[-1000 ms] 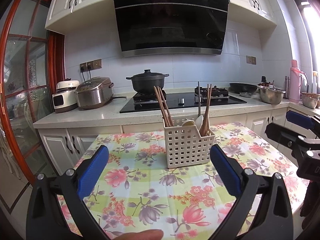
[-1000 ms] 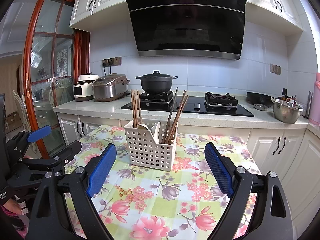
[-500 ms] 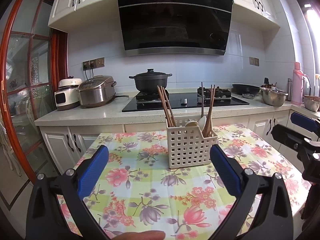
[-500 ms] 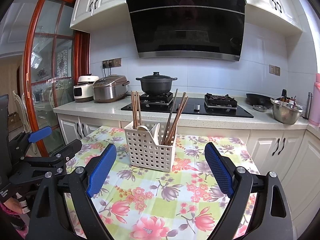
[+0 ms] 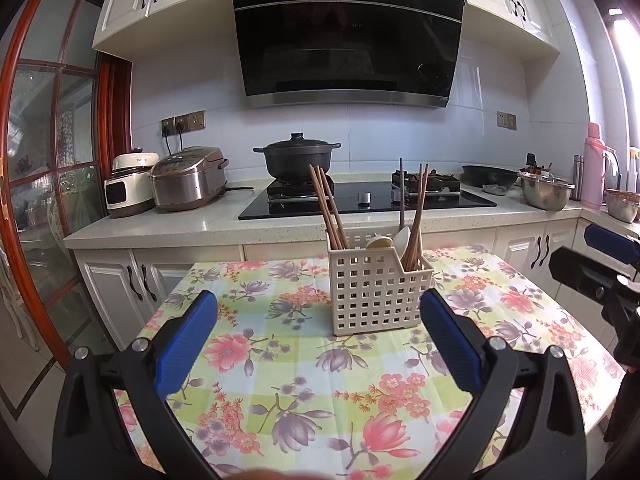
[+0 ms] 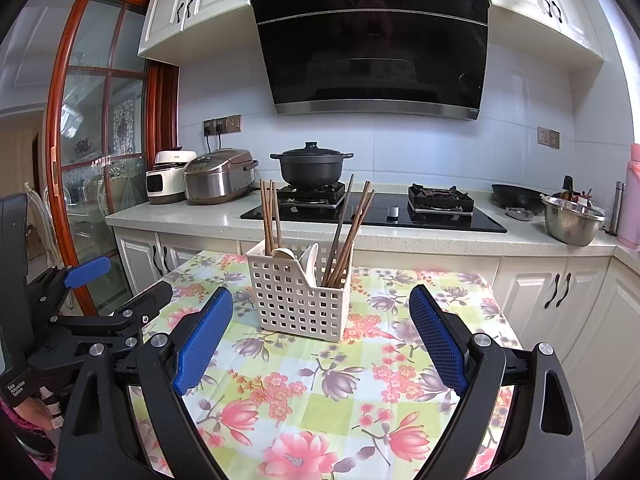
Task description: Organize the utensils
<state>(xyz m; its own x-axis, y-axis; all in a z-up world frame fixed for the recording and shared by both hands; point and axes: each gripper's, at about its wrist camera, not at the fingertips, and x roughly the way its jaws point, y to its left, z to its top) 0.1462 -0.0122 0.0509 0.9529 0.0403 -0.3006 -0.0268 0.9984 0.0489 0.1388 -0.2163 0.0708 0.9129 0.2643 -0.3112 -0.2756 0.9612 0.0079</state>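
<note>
A cream perforated utensil basket [image 5: 378, 294] [image 6: 300, 304] stands on the floral tablecloth [image 5: 288, 364] [image 6: 316, 396]. Wooden chopsticks [image 5: 328, 212] [image 6: 270, 216] lean in its left compartment. More chopsticks [image 5: 416, 220] [image 6: 352, 236] stand in the right one, with white spoons [image 5: 394, 240] [image 6: 300, 255] in the middle. My left gripper [image 5: 320, 312] is open and empty, well short of the basket. My right gripper [image 6: 322, 308] is also open and empty, held back from the basket. Each gripper shows at the edge of the other's view: the right [image 5: 600, 264], the left [image 6: 120, 284].
Behind the table runs a counter [image 5: 168, 228] with a rice cooker [image 5: 188, 178], a black pot [image 5: 298, 158] on the hob, a steel bowl [image 5: 546, 194] and a pink flask [image 5: 596, 166]. White cabinets [image 6: 560, 292] line the right side. A glass door [image 6: 96, 160] stands at left.
</note>
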